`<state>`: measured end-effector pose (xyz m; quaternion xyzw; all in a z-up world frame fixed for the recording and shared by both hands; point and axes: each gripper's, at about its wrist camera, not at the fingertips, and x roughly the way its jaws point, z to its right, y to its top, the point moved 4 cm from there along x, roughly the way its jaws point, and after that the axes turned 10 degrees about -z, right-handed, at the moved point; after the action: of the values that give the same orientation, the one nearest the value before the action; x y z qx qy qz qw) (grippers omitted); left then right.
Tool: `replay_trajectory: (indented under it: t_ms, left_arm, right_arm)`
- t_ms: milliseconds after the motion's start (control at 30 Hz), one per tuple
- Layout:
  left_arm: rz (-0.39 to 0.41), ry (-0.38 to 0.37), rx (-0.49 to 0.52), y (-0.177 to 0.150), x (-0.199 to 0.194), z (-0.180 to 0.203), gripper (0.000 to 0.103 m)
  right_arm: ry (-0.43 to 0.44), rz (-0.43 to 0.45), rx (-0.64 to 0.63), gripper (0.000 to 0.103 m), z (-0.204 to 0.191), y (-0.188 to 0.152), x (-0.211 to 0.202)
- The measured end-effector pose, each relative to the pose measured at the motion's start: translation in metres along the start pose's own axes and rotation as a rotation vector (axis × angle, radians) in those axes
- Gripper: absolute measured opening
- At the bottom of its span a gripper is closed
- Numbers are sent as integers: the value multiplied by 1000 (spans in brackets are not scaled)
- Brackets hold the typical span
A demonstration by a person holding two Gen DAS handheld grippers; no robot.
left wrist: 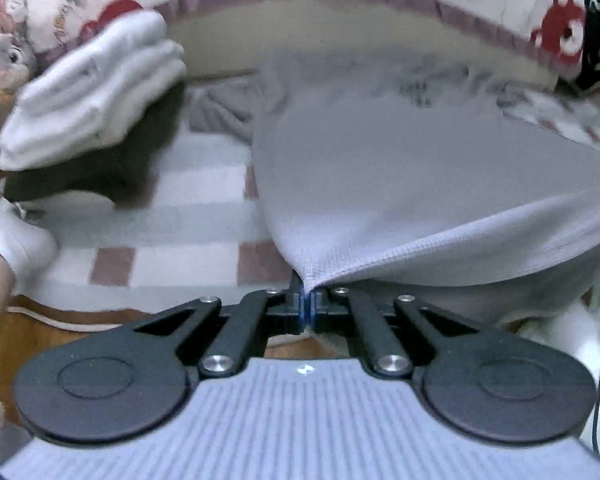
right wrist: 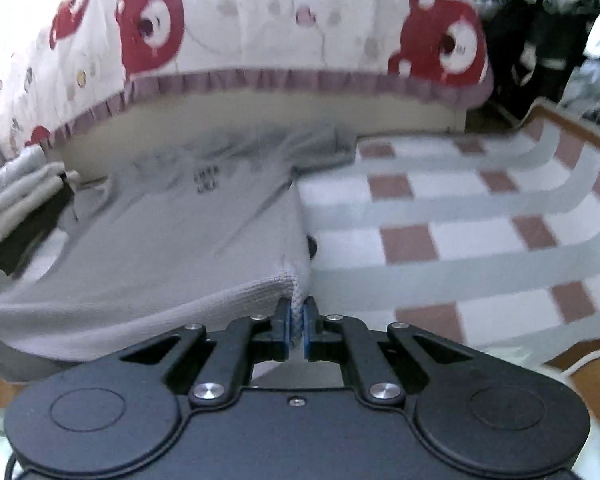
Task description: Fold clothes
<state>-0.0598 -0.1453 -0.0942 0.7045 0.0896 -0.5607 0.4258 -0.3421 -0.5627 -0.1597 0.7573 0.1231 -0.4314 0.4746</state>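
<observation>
Grey shirt (right wrist: 172, 232) spread on checked mat (right wrist: 480, 216), near hem lifted. Hem corners clamped by left gripper (left wrist: 308, 300) and right gripper (right wrist: 296, 320). Soft, light knit; sag expected, corners best held.

Left claw (left wrist: 309, 300) and right claw (right wrist: 296, 316) clamped.

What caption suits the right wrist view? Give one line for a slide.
Right gripper shut on a corner of the grey T-shirt lying on the checked mat.
</observation>
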Motion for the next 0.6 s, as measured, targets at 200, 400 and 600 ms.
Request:
replay_trajectory:
  t_ms: [200,400,600]
  left_arm:
    - [-32,-29,-16,-17,-15,-8,2]
    - [-111,-20,-18,-48,-10,-17,3]
    - [-282,2,-29,-63,26,-16,4]
  right_arm:
    - [-57,-6,15,6,-10,-12,-42]
    - [-57,-93,89,6,-4,-57,-35]
    - [-47,-192,114,6,3,-79,-4]
